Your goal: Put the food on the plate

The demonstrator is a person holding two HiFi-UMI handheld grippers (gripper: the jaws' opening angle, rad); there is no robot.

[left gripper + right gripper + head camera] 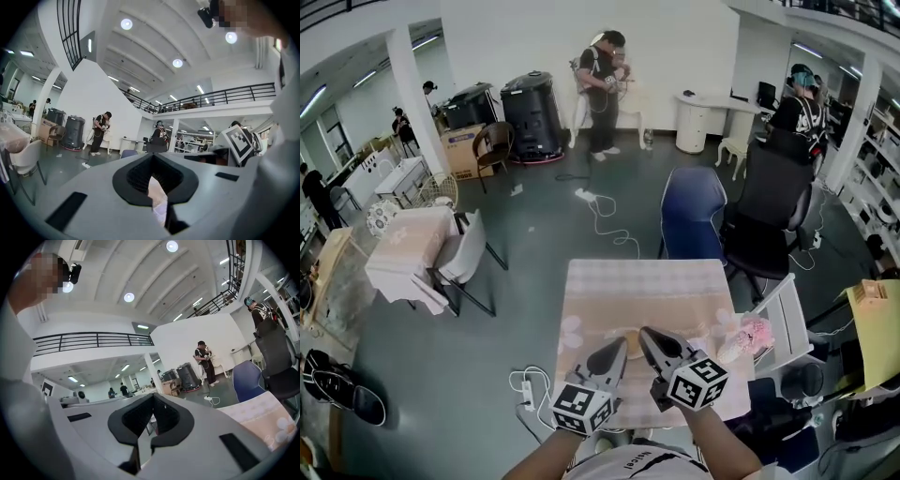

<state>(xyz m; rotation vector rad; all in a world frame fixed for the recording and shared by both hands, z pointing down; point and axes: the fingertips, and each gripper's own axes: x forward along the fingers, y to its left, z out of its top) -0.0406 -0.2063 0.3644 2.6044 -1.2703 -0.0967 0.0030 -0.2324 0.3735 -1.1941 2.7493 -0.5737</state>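
Over the near half of the pink-clothed table (609, 291), the person holds both grippers side by side in the head view. Left gripper (622, 344) and right gripper (645, 335) each have their jaws together, with nothing between them. Between and just beyond their tips shows part of a round pale plate (625, 332); most of it is hidden and I cannot tell what lies on it. A pink bag (754, 333) sits at the table's right edge. The left gripper (153, 157) and the right gripper (152, 395) both point up into the room in their own views.
A blue chair (692, 211) and a black office chair (773, 202) stand beyond the table, and a white chair (783, 319) stands at its right. A power strip (528, 394) lies on the floor to the left. Another covered table (408, 244) stands further left. Several people are in the room.
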